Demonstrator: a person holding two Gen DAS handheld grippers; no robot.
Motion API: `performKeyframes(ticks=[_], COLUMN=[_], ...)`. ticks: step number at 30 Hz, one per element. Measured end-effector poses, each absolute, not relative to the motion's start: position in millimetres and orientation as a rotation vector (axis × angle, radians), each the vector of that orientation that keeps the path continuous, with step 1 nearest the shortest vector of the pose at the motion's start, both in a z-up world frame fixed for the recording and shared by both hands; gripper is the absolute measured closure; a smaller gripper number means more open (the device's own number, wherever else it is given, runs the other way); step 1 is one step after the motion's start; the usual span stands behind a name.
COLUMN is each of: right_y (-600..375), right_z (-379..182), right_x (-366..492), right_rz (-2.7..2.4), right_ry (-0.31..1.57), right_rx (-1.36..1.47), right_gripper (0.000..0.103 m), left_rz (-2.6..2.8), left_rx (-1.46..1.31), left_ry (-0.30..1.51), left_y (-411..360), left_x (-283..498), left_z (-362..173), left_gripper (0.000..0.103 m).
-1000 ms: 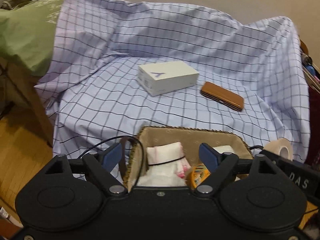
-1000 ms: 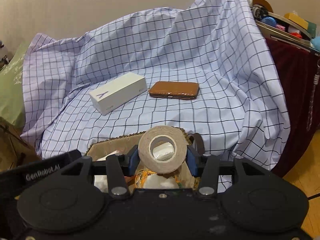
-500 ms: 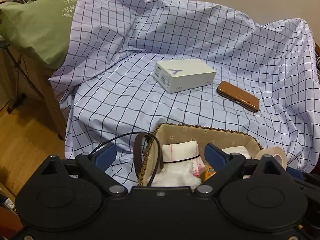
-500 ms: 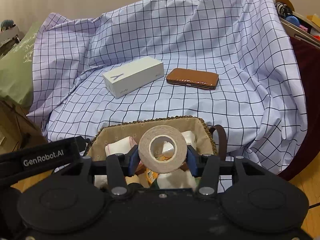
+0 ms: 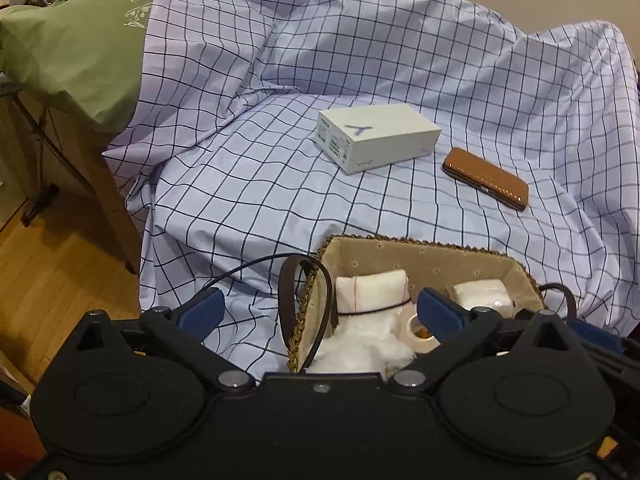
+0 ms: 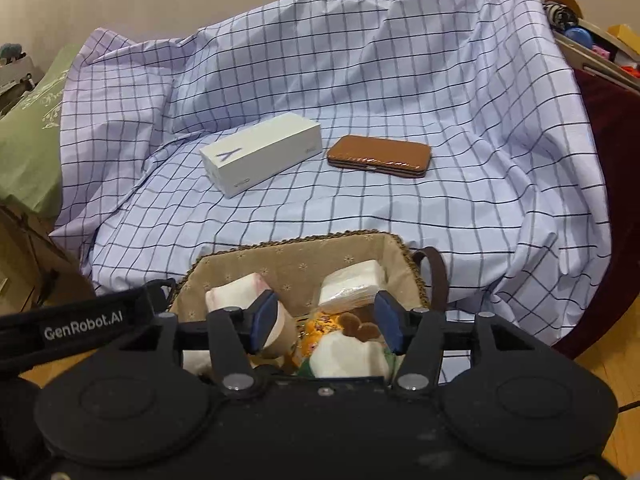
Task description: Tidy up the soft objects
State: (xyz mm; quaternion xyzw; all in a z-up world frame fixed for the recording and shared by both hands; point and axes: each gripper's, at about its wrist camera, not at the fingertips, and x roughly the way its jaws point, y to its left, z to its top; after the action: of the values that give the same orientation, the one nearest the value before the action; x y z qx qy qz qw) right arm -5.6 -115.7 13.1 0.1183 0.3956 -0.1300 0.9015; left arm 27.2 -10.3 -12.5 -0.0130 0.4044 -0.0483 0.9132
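Observation:
A tan fabric-lined basket (image 5: 420, 242) (image 6: 296, 240) sits at the near edge of the checked cloth. It holds a rolled white towel (image 5: 372, 292) (image 6: 232, 292) tied with a black band, a tissue pack (image 5: 480, 298) (image 6: 352, 284), a plush toy (image 6: 348, 356) and a beige tape roll (image 5: 416, 328) (image 6: 280, 334). My left gripper (image 5: 318, 312) is open and its jaws are still opening; they straddle the basket's left rim and the towel without touching either. My right gripper (image 6: 326, 320) hangs over the basket, its jaws opening. The tape roll lies loose by the right gripper's left finger.
Farther back on the checked cloth (image 5: 240, 184) lie a white phone box (image 5: 376, 140) (image 6: 260, 152) and a brown case (image 5: 486, 184) (image 6: 380, 156). A green cloth (image 5: 72, 40) covers furniture on the left. A dark red drape (image 6: 608, 128) and a cluttered shelf stand on the right. Wooden floor shows on both sides.
My right gripper's jaws have parted and the tape roll has dropped from between them into the basket. My left gripper's jaws have spread wider.

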Motion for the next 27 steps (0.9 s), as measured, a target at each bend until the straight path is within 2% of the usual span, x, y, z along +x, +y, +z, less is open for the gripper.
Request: performKeyframes(ticks=[27], right_y=[-121.7], right_z=[8.9], right_x=[-11.6], right_rz=[-0.370], right_ry=[0.865], right_rx=[0.202], right_gripper=[0.042], left_rz=[-0.140], left_rx=[0.060], left_ry=[0.858], left_y=[-25.2], left_x=[19.5], left_z=[-16.5], left_gripper=[0.004])
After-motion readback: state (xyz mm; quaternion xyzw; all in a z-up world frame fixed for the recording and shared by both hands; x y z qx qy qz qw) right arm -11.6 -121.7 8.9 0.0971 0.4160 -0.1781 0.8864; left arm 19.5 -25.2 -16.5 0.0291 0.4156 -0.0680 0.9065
